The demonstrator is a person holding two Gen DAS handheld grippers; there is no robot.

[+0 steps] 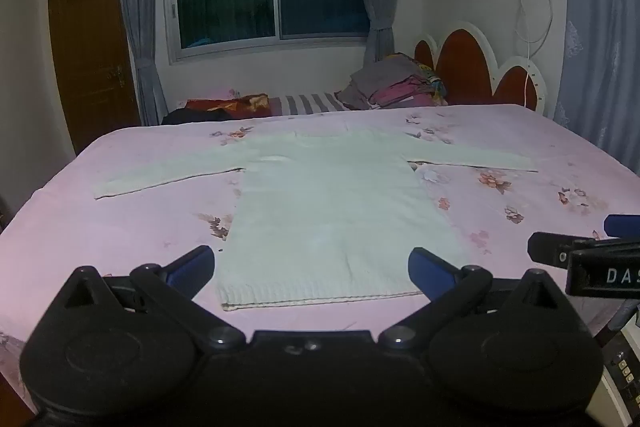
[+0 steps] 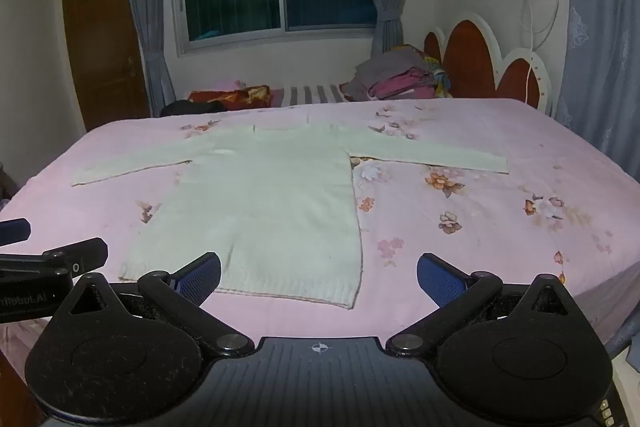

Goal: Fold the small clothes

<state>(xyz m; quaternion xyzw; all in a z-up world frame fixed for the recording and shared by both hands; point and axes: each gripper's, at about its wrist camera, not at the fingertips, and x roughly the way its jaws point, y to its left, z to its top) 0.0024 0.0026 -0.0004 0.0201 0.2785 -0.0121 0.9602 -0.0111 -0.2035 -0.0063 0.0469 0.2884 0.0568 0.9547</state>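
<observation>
Both tongs (image 1: 312, 269) (image 2: 319, 277) gape; sweater (image 1: 332, 211) hem partly hidden.

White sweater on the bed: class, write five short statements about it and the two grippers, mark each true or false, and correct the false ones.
1. The white sweater lies flat with both sleeves spread out. True.
2. The left gripper is shut on the hem. False: it is open and holds nothing.
3. The right gripper is open. True.
4. The sweater rests on a bare wooden table. False: it lies on a pink floral bedsheet.
5. A pile of clothes sits near the headboard. True.
</observation>
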